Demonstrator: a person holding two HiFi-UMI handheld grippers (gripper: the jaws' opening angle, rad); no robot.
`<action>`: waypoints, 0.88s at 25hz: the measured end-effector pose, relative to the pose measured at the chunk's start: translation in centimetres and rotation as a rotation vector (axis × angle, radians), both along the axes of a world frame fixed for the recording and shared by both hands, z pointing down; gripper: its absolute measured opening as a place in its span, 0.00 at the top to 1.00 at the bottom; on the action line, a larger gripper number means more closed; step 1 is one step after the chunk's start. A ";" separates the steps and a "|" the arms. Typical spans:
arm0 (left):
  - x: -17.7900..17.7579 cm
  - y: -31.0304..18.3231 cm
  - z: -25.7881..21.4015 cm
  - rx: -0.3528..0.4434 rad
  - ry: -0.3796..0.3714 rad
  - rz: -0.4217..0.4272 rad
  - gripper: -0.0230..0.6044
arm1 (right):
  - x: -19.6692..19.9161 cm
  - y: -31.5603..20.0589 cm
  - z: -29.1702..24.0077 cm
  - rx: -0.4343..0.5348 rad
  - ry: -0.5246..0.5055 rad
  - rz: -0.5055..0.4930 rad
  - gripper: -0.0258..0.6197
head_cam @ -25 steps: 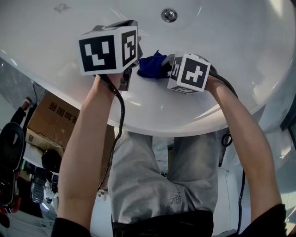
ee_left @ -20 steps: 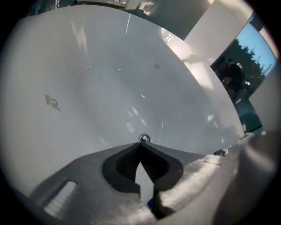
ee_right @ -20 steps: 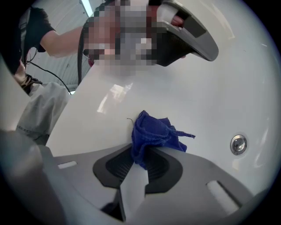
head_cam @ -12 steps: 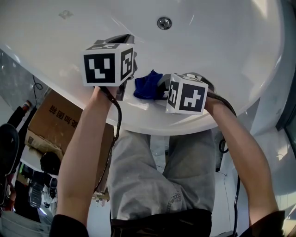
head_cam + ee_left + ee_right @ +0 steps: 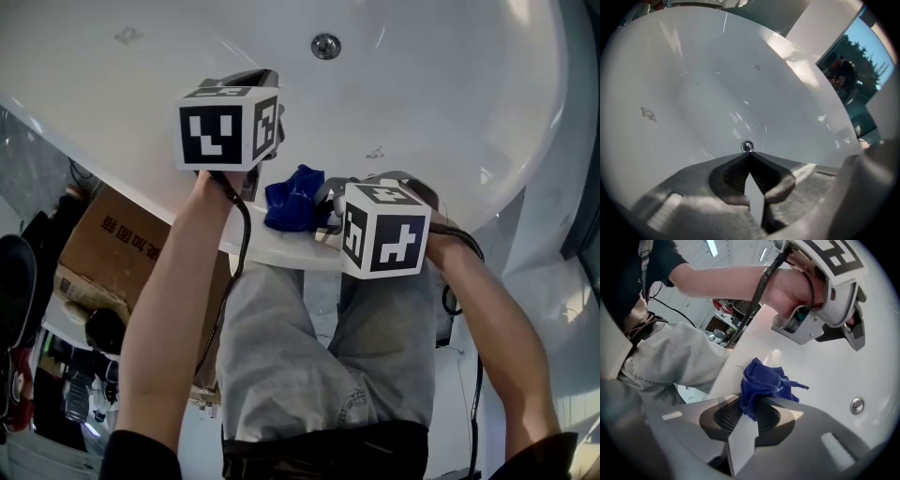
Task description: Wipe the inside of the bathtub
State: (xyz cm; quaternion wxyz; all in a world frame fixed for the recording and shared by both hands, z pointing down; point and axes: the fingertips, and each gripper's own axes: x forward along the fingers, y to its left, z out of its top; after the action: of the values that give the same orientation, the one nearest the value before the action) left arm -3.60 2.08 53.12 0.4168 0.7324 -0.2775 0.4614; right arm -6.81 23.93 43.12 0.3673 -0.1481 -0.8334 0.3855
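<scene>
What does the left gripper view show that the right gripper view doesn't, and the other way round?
Only the left gripper view shows the tub's wide inner bowl, a grey smudge on it, a window with trees outside, and the left gripper shut on nothing. Only the right gripper view shows the blue cloth pinched in the right gripper, the person's grey trousers, and the hand holding the left gripper. Both show the white bathtub and a round metal fitting.

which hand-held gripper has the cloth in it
The right hand-held gripper: its jaws pinch the blue cloth. The left hand-held gripper is shut with nothing between its jaws.
</scene>
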 end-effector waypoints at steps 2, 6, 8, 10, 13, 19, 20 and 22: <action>0.0 0.2 0.1 -0.001 -0.003 0.008 0.96 | -0.2 0.2 -0.8 0.002 -0.009 0.005 0.84; -0.4 0.5 0.2 0.011 -0.017 0.010 0.96 | -0.1 0.7 -2.3 0.002 -0.034 0.017 0.84; -0.3 0.7 0.4 0.010 -0.020 0.015 0.96 | 0.3 1.0 -3.0 -0.019 -0.053 0.024 0.84; -0.3 0.8 0.6 0.004 -0.023 0.019 0.96 | 0.5 1.2 -3.5 -0.037 -0.067 0.022 0.84; -0.4 0.6 0.8 -0.001 -0.020 0.013 0.96 | 0.4 1.1 -3.5 -0.053 -0.077 0.016 0.84; -0.2 0.9 0.8 -0.006 -0.024 0.005 0.96 | 0.6 0.9 -3.5 -0.038 -0.088 -0.007 0.84; -0.2 0.8 0.8 -0.006 -0.023 0.001 0.96 | 0.6 0.4 -3.3 -0.012 -0.081 0.005 0.84; -0.4 0.4 0.8 -0.006 -0.023 -0.013 0.96 | 0.8 -1.4 -2.5 0.047 -0.053 0.045 0.84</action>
State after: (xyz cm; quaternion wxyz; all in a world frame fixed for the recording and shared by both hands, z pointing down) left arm -3.99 2.50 53.95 0.4186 0.7241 -0.2856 0.4678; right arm -6.01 22.57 40.63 0.3399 -0.1310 -0.8546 0.3700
